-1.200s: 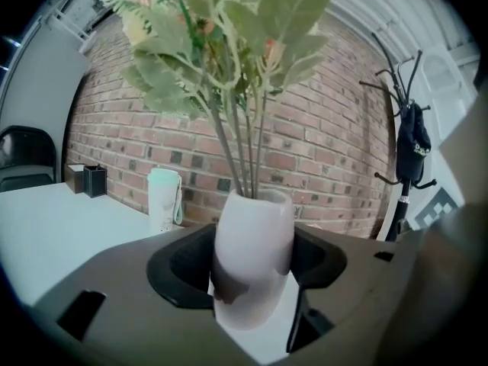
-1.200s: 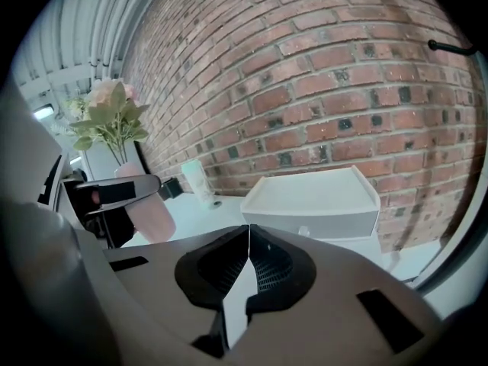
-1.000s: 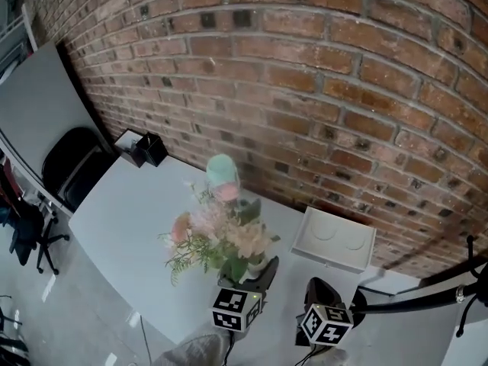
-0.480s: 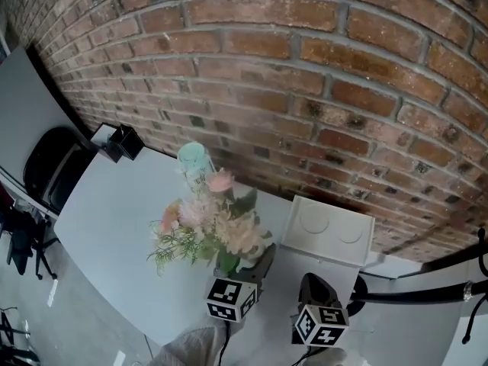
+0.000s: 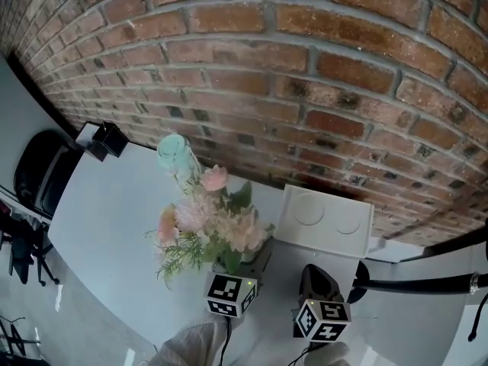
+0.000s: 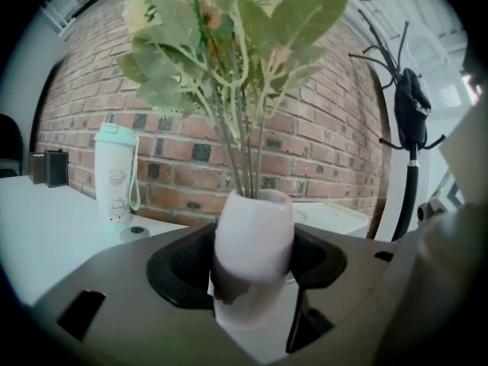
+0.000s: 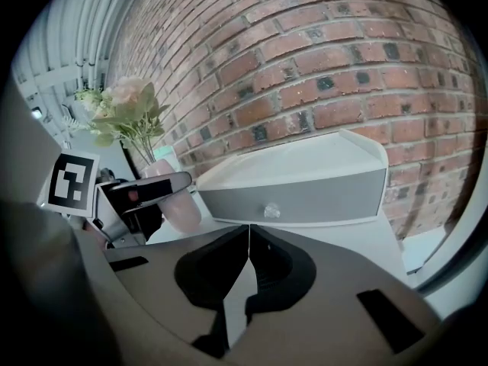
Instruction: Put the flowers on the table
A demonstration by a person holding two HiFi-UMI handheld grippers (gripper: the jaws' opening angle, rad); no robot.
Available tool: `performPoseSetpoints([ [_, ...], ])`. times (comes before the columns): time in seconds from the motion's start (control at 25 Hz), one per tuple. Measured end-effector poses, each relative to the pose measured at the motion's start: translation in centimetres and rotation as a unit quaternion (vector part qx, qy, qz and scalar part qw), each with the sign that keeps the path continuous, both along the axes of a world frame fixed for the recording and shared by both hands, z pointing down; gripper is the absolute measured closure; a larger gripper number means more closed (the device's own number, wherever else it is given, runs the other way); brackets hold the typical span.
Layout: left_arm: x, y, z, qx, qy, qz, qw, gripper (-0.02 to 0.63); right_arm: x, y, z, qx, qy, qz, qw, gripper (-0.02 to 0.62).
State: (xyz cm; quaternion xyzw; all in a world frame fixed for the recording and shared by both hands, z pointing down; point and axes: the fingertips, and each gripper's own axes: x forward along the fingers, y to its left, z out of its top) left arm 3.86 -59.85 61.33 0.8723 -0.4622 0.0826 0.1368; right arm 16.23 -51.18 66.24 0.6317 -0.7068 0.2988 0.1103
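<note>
A bunch of pink and cream flowers point(image 5: 206, 223) with green leaves stands in a pale pink vase point(image 6: 253, 242). My left gripper point(image 5: 252, 261) is shut on that vase, its jaws pressing both sides. The vase point(image 7: 181, 200) also shows in the right gripper view, held between the left gripper's black fingers point(image 7: 152, 189). I cannot tell whether the vase's base touches the grey table point(image 5: 114, 204). My right gripper point(image 5: 316, 284) hovers to the right of the left one, shut with nothing between its jaws point(image 7: 248, 269).
A mint tumbler point(image 5: 175, 157) stands by the brick wall behind the flowers. A white drawer box point(image 5: 324, 221) sits at the wall right of the vase. A black holder point(image 5: 107, 138) is at the far left corner. A black chair point(image 5: 38, 170) stands beyond the table's left edge.
The head view has moved closer to the wall. The left gripper with the vase has shifted slightly forward over the table. The right gripper stays beside it, still shut.
</note>
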Motion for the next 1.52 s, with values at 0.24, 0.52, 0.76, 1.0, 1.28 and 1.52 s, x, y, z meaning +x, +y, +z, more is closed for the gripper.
performPoseSetpoints([
  [0.24, 0.1, -0.4, 0.9, 0.006, -0.003, 0.005, 1.0, 0.331, 0.6, -0.7, 0.0, 0.01, 0.005, 0.008, 1.0, 0.571],
  [0.52, 0.4, -0.2, 1.0, 0.023, -0.002, 0.014, 0.9996, 0.33, 0.5, -0.9, 0.2, 0.004, 0.025, 0.011, 1.0, 0.571],
  [0.76, 0.4, -0.3, 1.0, 0.021, 0.003, 0.012, 0.9997, 0.33, 0.8, -1.2, 0.2, 0.005, 0.027, 0.019, 0.999, 0.571],
  [1.0, 0.4, -0.1, 1.5, 0.01, -0.011, 0.009, 0.9998, 0.33, 1.4, -0.8, 0.3, -0.001, 0.024, 0.032, 0.999, 0.571],
  [1.28, 0.1, 0.2, 1.4, 0.006, -0.014, -0.002, 0.9999, 0.326, 1.5, -0.5, 0.1, 0.0, 0.021, 0.036, 0.999, 0.571],
  [1.52, -0.8, 1.2, 0.3, 0.013, -0.003, -0.026, 0.9996, 0.325, 1.4, -0.2, -0.5, 0.003, 0.016, 0.04, 0.999, 0.571],
])
